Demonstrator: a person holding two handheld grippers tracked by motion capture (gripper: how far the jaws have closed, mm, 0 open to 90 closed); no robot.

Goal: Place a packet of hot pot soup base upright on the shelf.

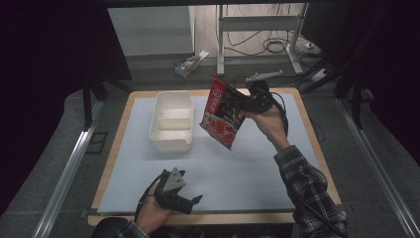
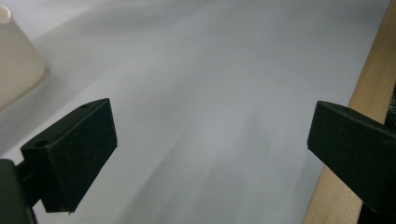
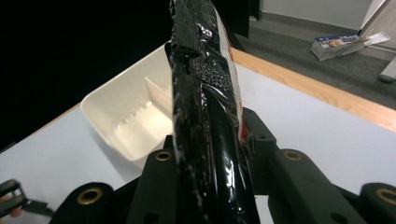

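My right gripper [image 1: 246, 105] is lifted above the middle back of the table and is shut on a red and black snack bag [image 1: 223, 113]. The bag hangs tilted just right of a white divided container [image 1: 172, 120]. In the right gripper view the glossy bag [image 3: 205, 116] stands edge-on between the jaws of that gripper [image 3: 210, 172], with the empty container [image 3: 135, 116] beyond it. My left gripper [image 1: 192, 187] lies low near the table's front edge, open with nothing in it. In the left gripper view its jaws [image 2: 210, 154] stand wide apart over the bare mat, with a container corner [image 2: 14, 60] at the upper left.
A pale mat [image 1: 237, 168] covers the wooden table [image 1: 213, 217]. On the floor behind the table lie a small box [image 1: 188, 64], desk legs [image 1: 220, 44] and loose cables [image 1: 277, 47]. A metal rail runs along each side of the table.
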